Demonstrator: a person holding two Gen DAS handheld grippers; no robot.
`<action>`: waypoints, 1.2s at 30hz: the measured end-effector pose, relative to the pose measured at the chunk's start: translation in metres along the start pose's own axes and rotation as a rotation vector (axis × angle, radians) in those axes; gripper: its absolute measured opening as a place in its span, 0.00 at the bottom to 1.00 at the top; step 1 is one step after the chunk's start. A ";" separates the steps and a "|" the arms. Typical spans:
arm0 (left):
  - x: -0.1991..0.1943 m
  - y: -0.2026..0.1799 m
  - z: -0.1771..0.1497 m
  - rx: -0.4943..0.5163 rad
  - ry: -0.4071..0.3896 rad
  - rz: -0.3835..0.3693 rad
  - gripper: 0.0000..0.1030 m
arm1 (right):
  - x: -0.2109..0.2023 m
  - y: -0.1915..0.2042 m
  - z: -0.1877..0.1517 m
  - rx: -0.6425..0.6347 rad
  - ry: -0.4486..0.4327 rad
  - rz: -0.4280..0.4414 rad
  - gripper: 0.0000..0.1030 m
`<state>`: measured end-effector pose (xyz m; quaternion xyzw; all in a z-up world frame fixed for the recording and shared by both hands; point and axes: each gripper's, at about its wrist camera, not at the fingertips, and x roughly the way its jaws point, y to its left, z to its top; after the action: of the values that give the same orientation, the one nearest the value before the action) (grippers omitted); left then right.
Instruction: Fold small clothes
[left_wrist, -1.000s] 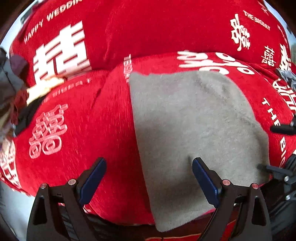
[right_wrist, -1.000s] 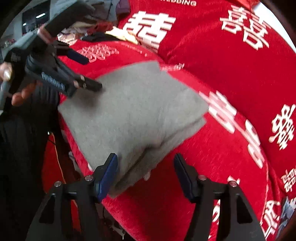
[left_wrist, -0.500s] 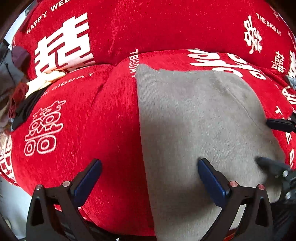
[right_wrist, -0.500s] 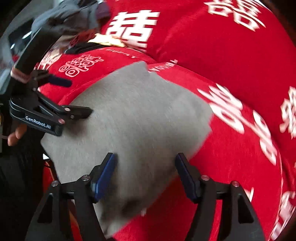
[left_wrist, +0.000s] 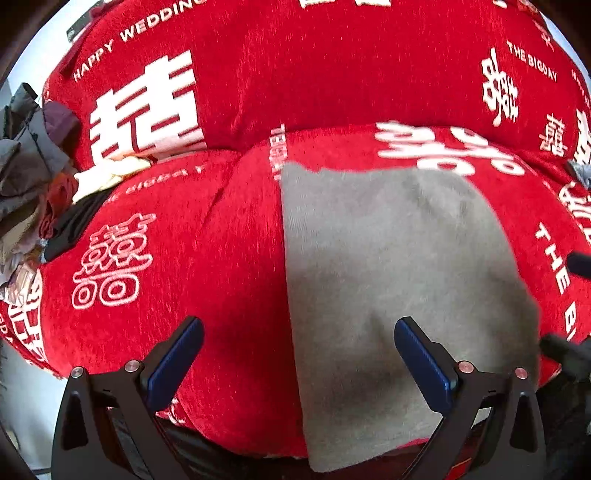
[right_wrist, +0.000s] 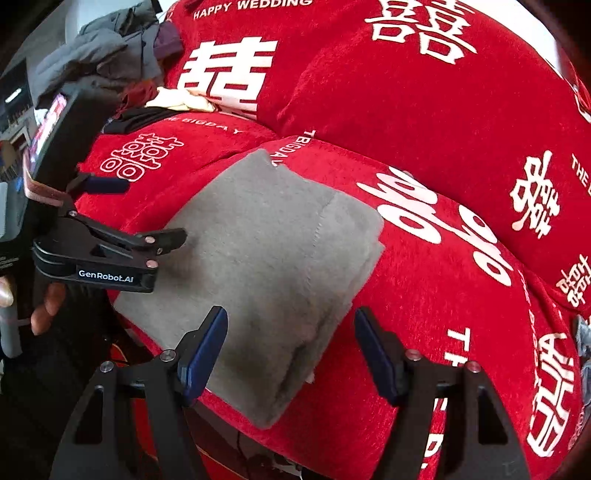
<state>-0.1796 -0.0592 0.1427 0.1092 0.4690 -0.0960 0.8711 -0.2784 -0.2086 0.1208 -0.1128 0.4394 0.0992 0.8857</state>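
Both grippers, left gripper (left_wrist: 298, 363) and right gripper (right_wrist: 290, 349), had just opened and hung wide, holding nothing; the folded grey garment (left_wrist: 388, 280) lay released at the cushion's (left_wrist: 207, 258) three o'clock, so this fold looked done.

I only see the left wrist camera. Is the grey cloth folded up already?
Observer: Yes. The right wrist view shows the grey cloth stacked in several layers along its right edge.
Operator: Is the other gripper holding it?
Observer: No. The right gripper is open. Its jaws have just been opening, and the cloth's near corner lies between them without being pinched.
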 end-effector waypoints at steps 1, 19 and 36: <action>-0.001 0.001 0.002 0.000 -0.005 0.008 1.00 | 0.001 0.001 0.002 0.002 0.008 -0.012 0.72; -0.005 -0.014 0.011 -0.036 0.018 -0.021 1.00 | 0.024 -0.001 0.007 0.067 0.108 0.010 0.72; 0.016 -0.013 0.001 -0.106 0.143 -0.039 1.00 | 0.039 0.000 0.013 0.080 0.168 0.040 0.72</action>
<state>-0.1733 -0.0734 0.1284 0.0606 0.5365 -0.0800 0.8379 -0.2454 -0.2020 0.0968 -0.0764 0.5180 0.0896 0.8472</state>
